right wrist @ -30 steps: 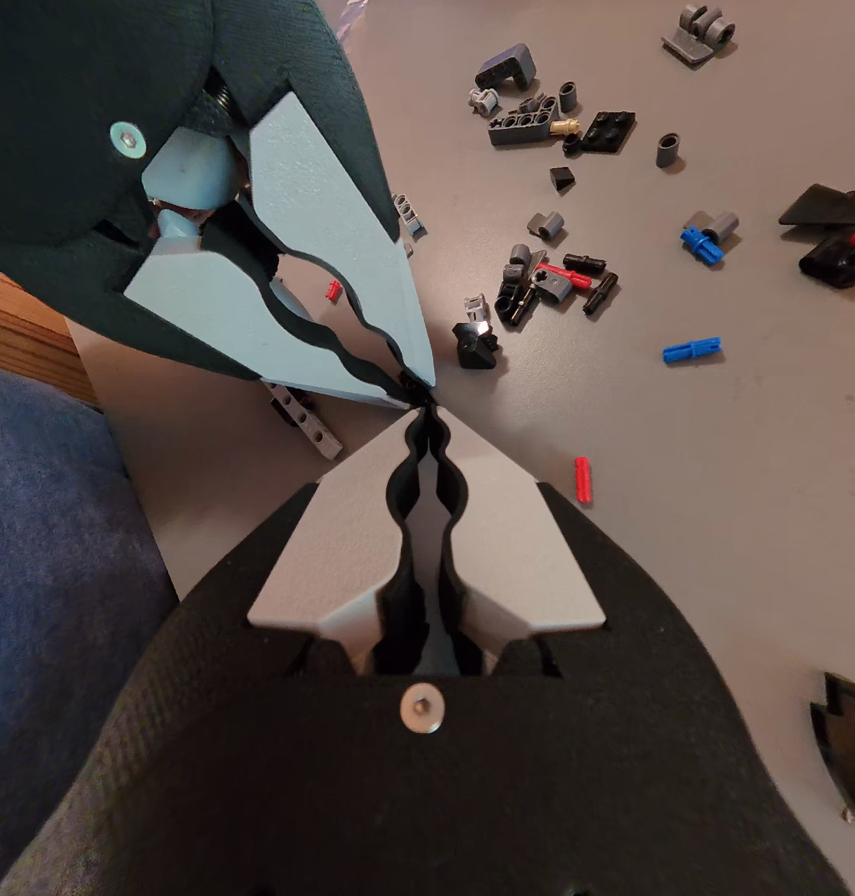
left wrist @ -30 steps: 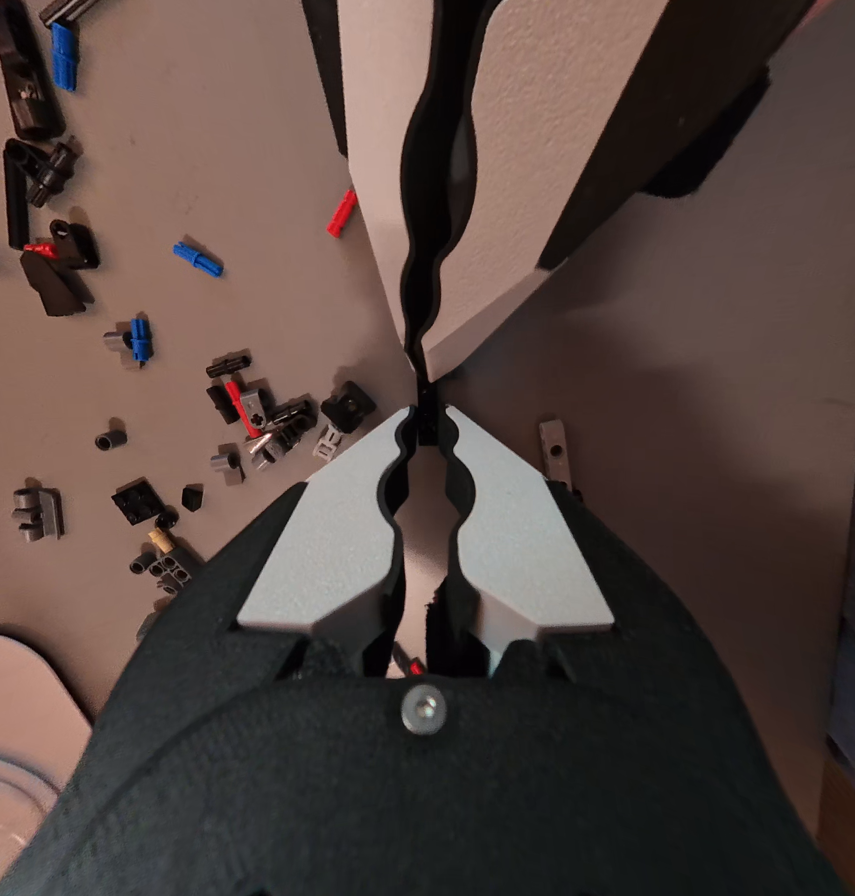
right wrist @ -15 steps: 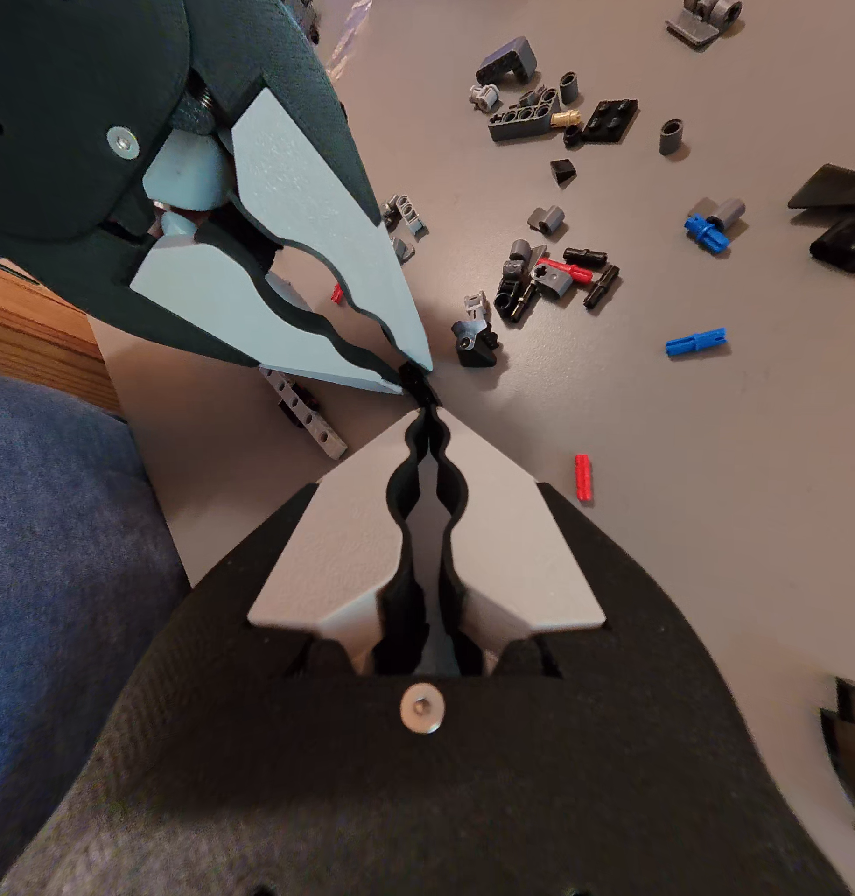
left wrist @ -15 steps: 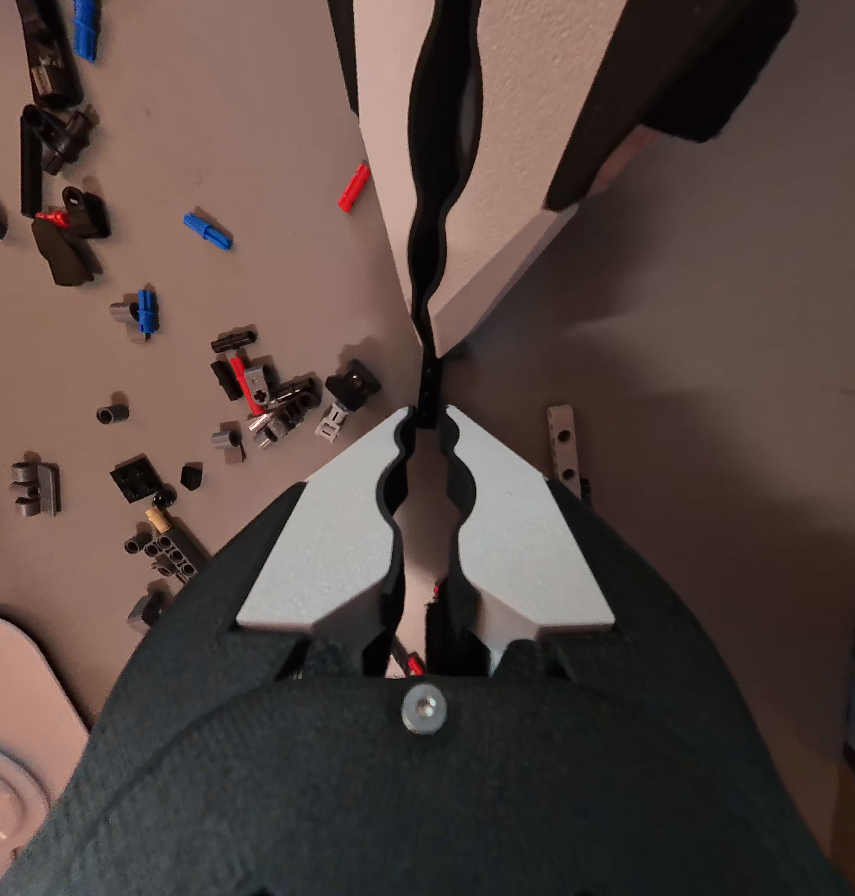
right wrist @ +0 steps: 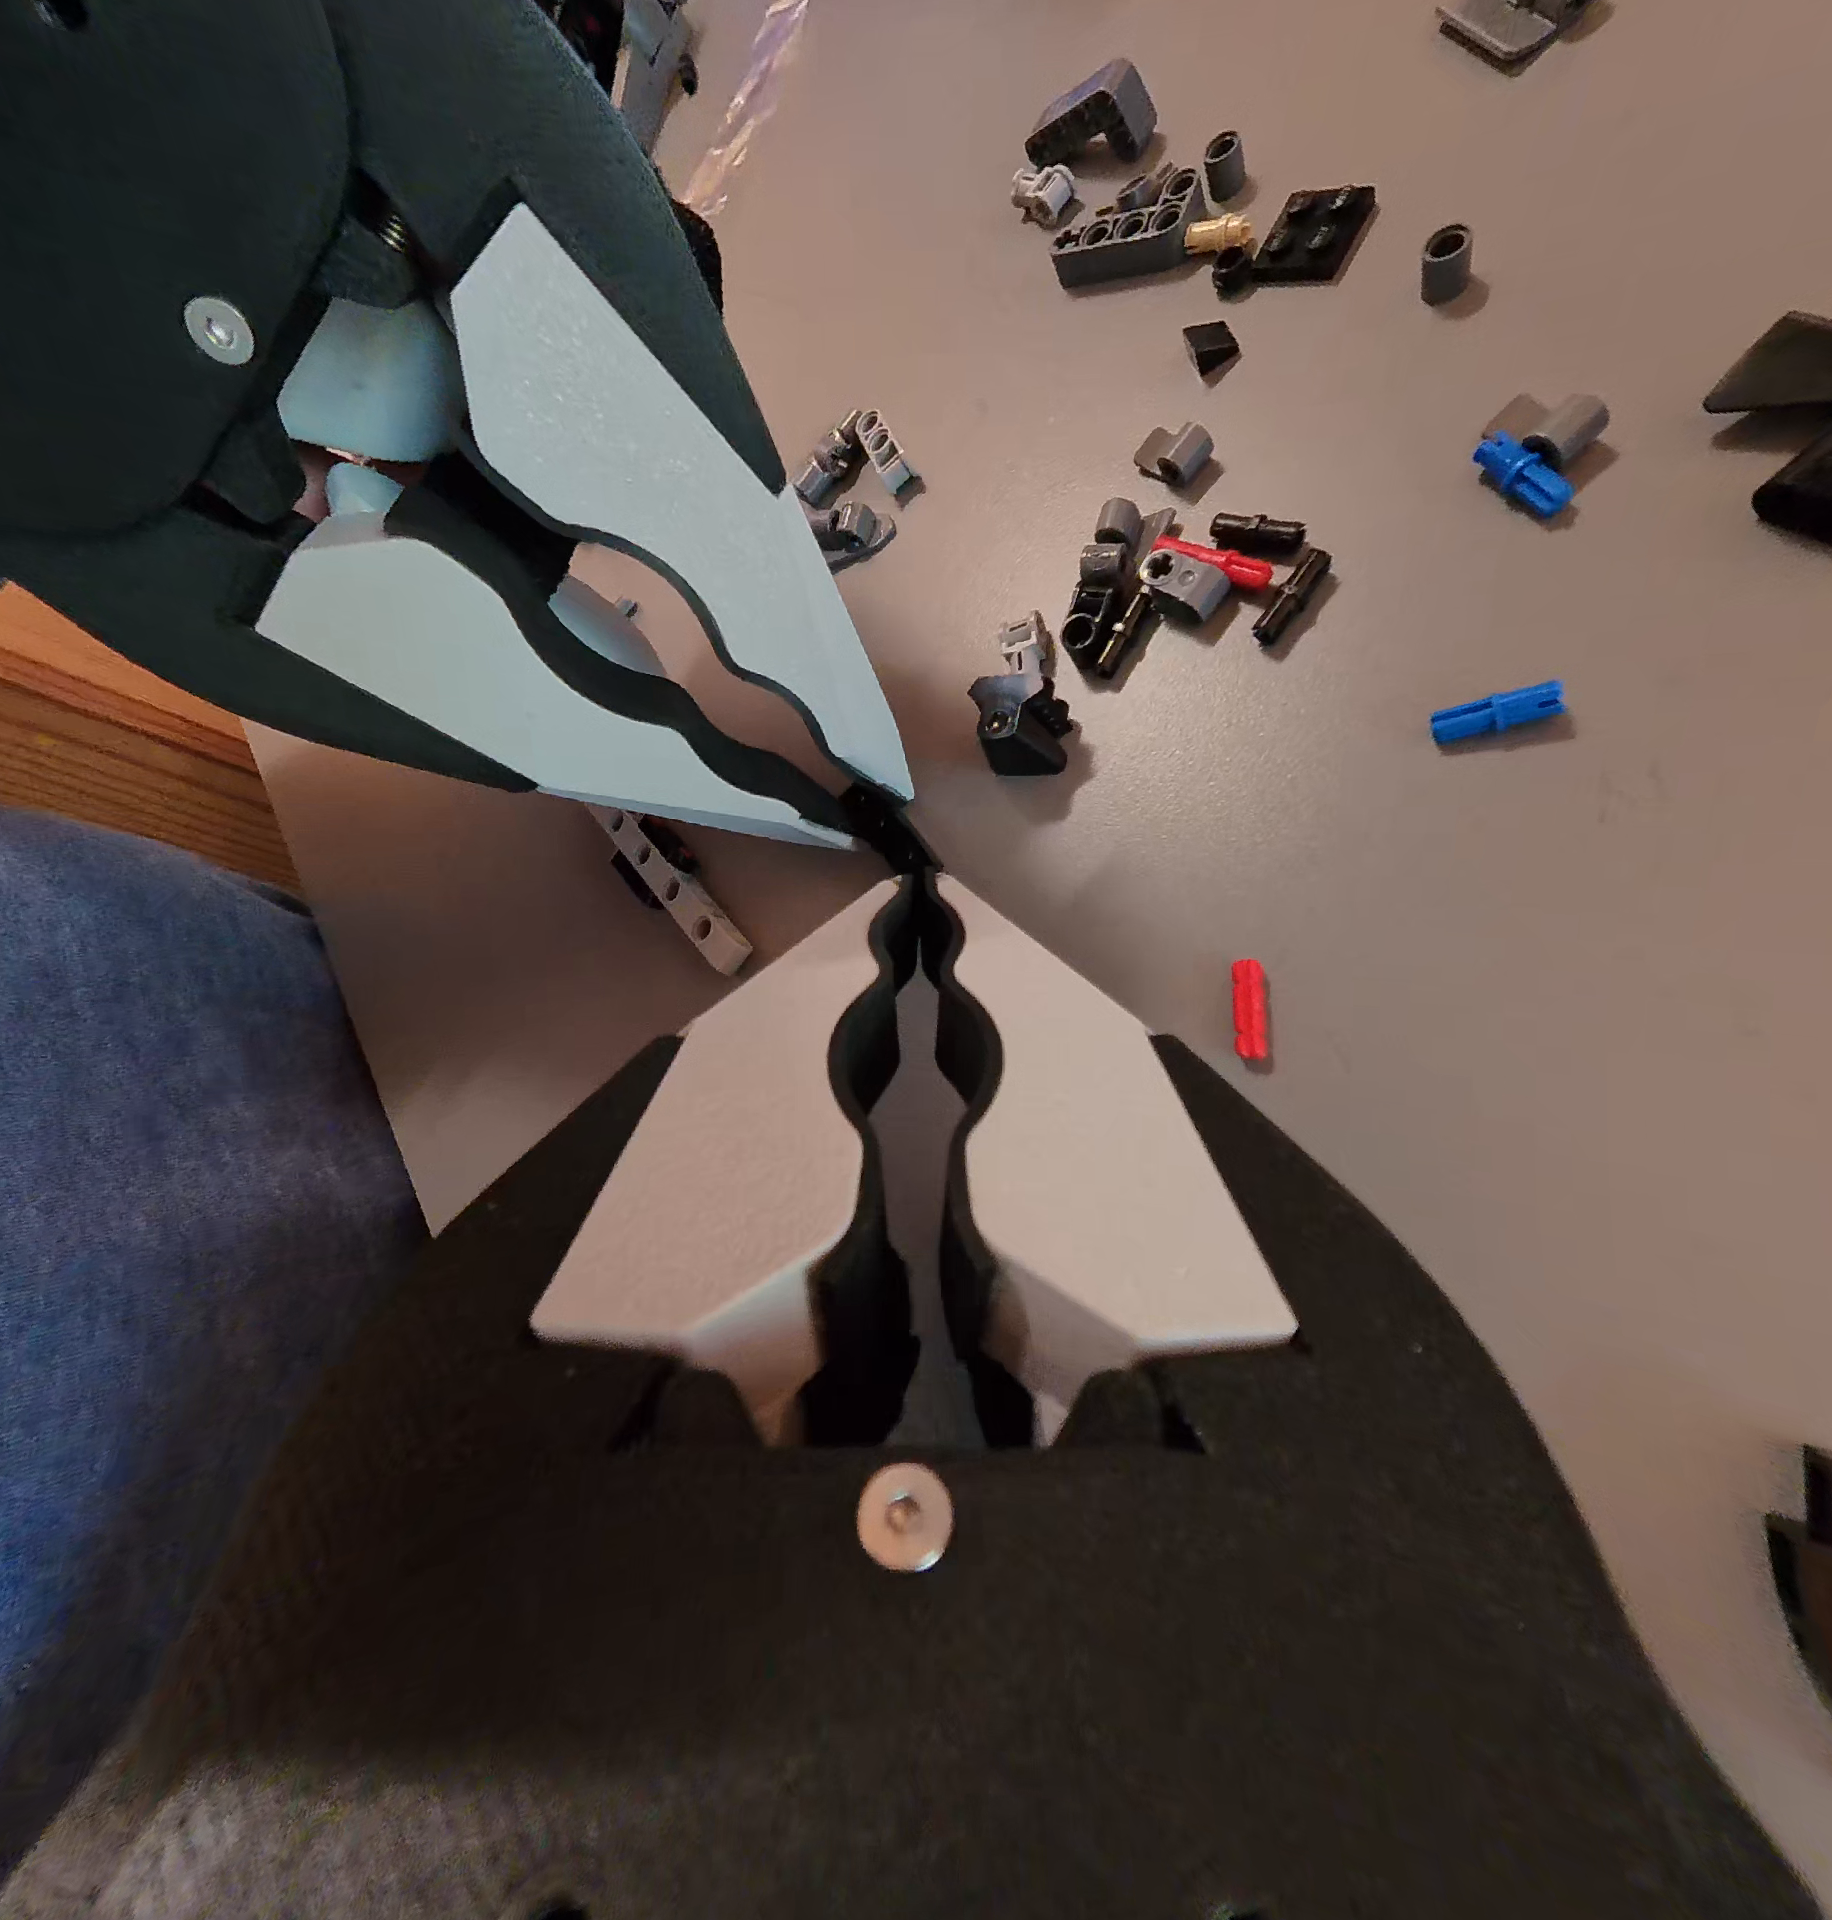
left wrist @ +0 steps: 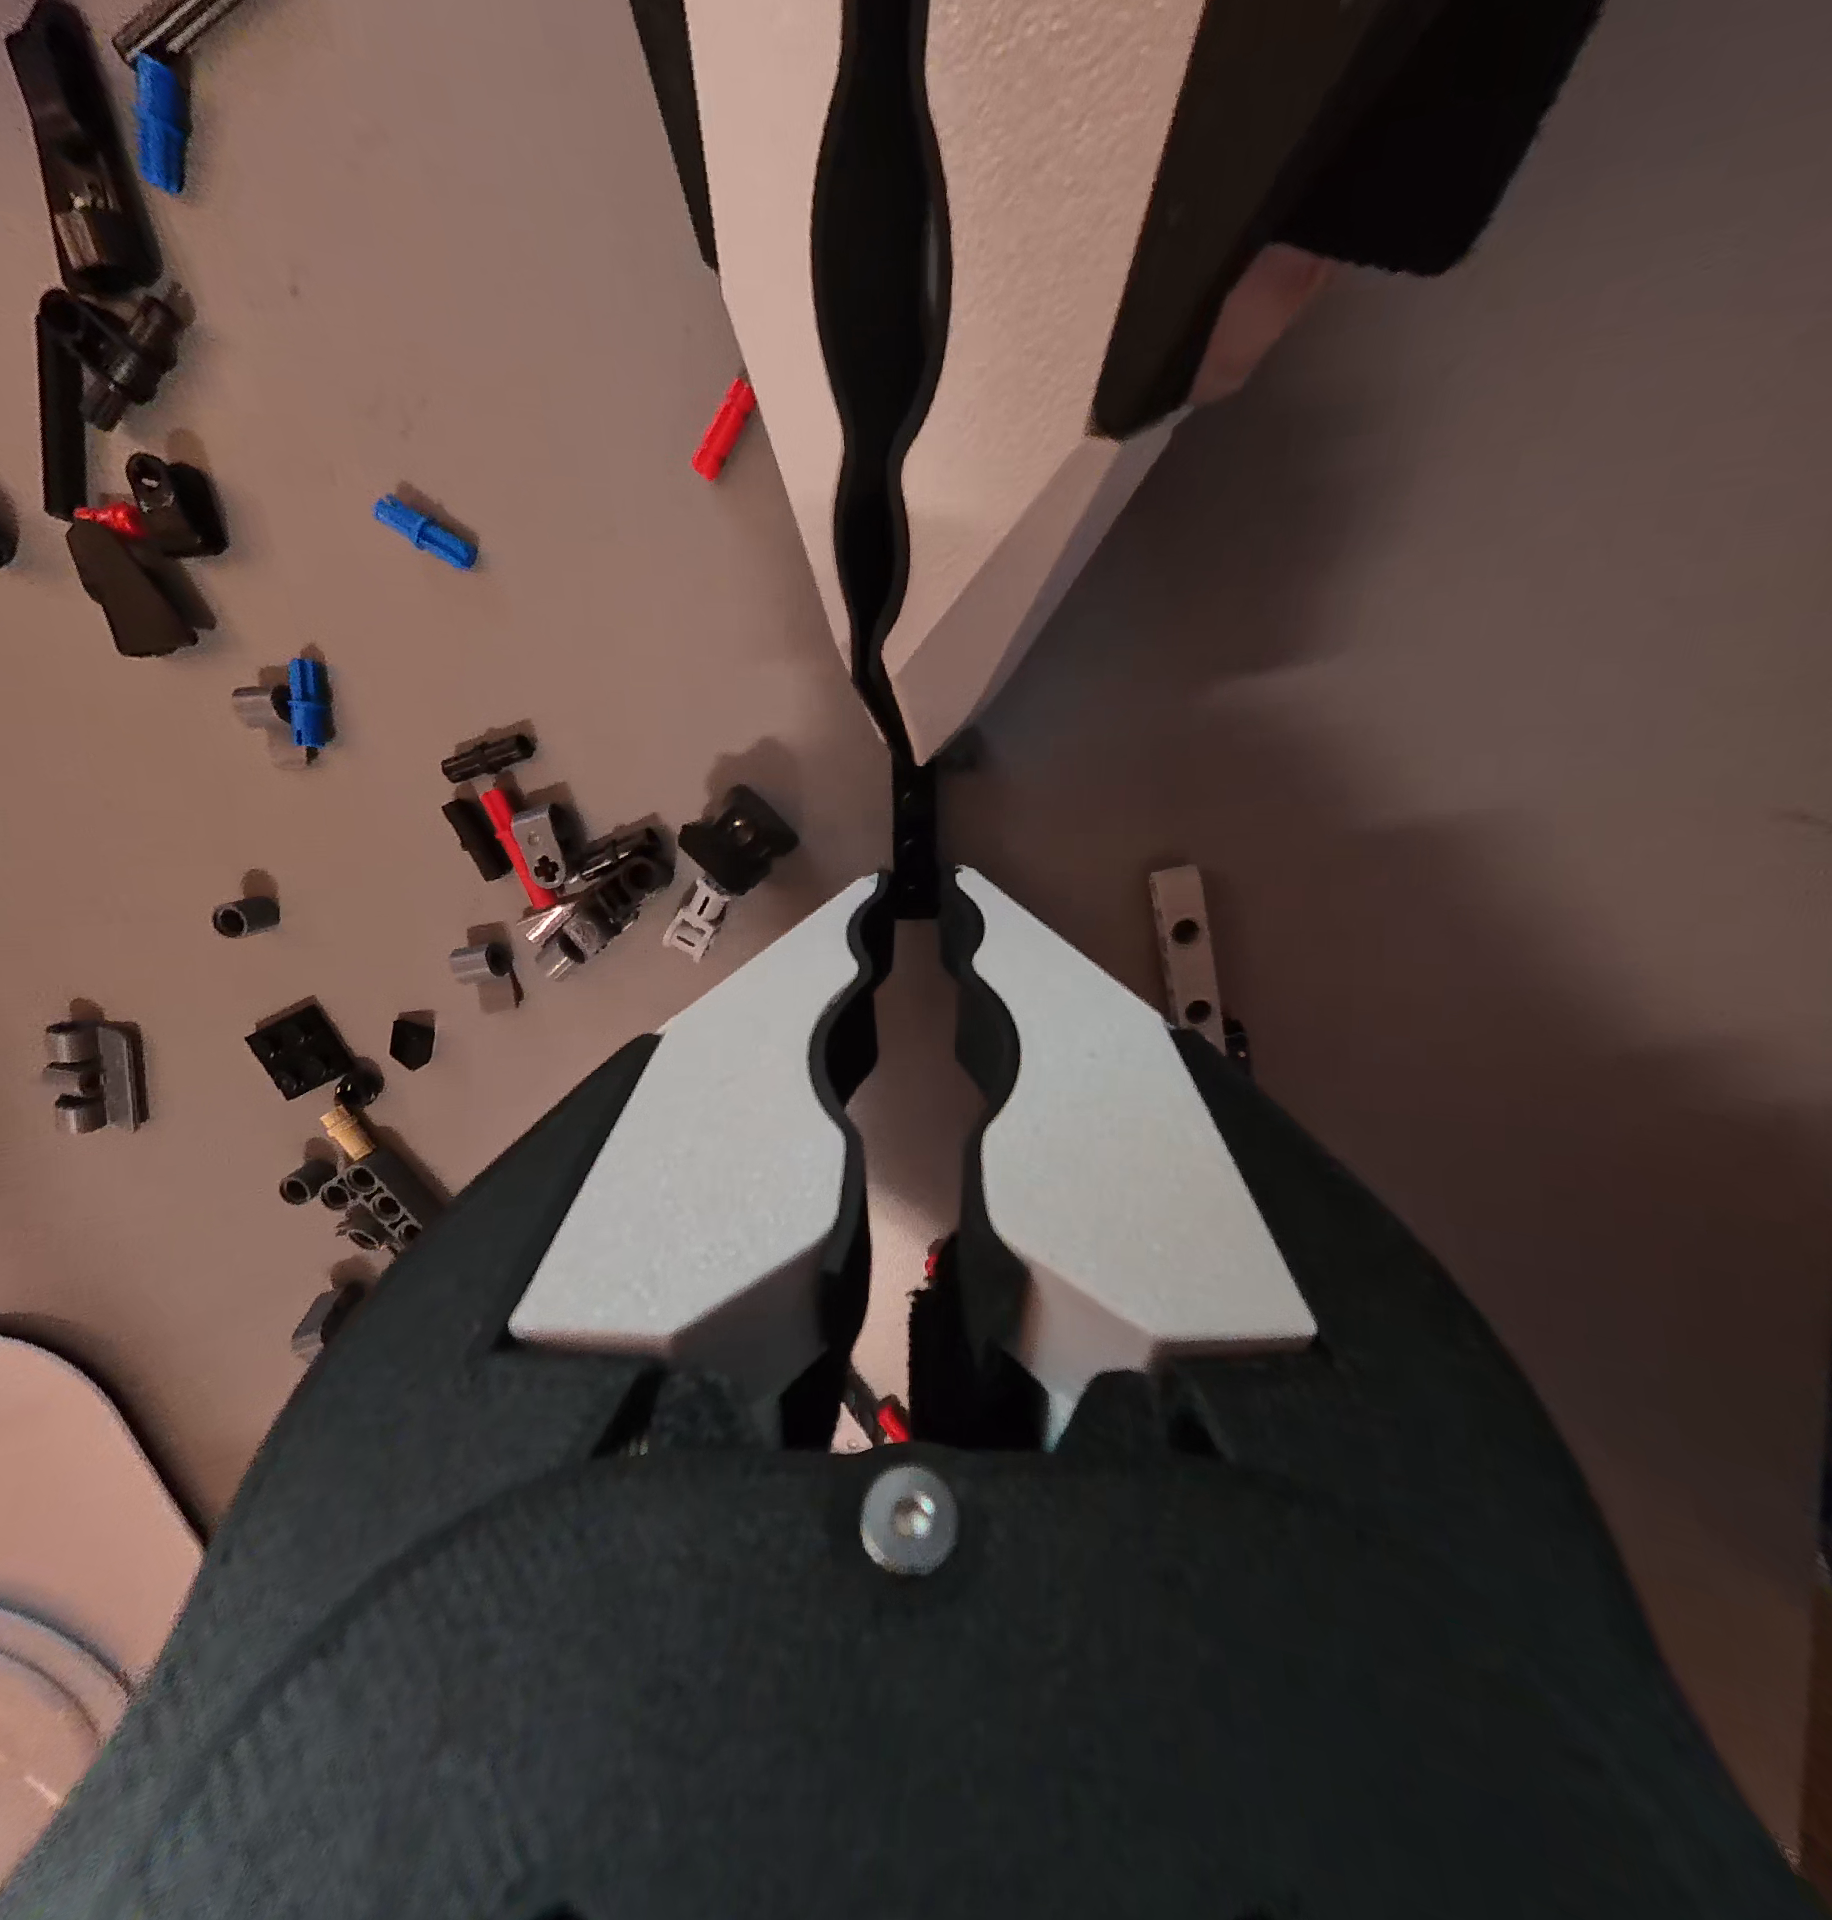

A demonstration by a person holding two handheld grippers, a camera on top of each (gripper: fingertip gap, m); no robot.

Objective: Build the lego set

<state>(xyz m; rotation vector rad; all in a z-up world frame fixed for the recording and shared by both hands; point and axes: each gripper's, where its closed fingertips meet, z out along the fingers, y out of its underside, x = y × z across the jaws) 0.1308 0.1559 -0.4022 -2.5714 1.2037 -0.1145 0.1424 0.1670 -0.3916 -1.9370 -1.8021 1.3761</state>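
A small black lego piece (left wrist: 913, 831) is held in the air between both grippers, above the grey table (left wrist: 1411, 727). My left gripper (left wrist: 914, 902) is shut on its near end. My right gripper (left wrist: 907, 743) comes in from the top, tip to tip with the left, shut on the far end. In the right wrist view, my right gripper (right wrist: 917, 883) is shut at the bottom. There the left gripper (right wrist: 879, 808) comes from the upper left with the black piece (right wrist: 891, 831) in its tips. Most of the piece is hidden by the pads.
Loose parts lie on the table: a red pin (left wrist: 723, 428) (right wrist: 1250, 1008), a blue pin (left wrist: 424, 532) (right wrist: 1497, 712), a grey holed beam (left wrist: 1187, 956) (right wrist: 673, 894), and a cluster of black and grey parts (left wrist: 569, 873) (right wrist: 1172, 582). A wooden edge (right wrist: 91, 727) and blue cloth (right wrist: 143, 1143) lie at the left. The grippers are tip to tip, or close to it.
The two grippers' tips have drawn slightly apart, so more of the black piece shows between them. The right gripper has tilted a little. Both stay shut.
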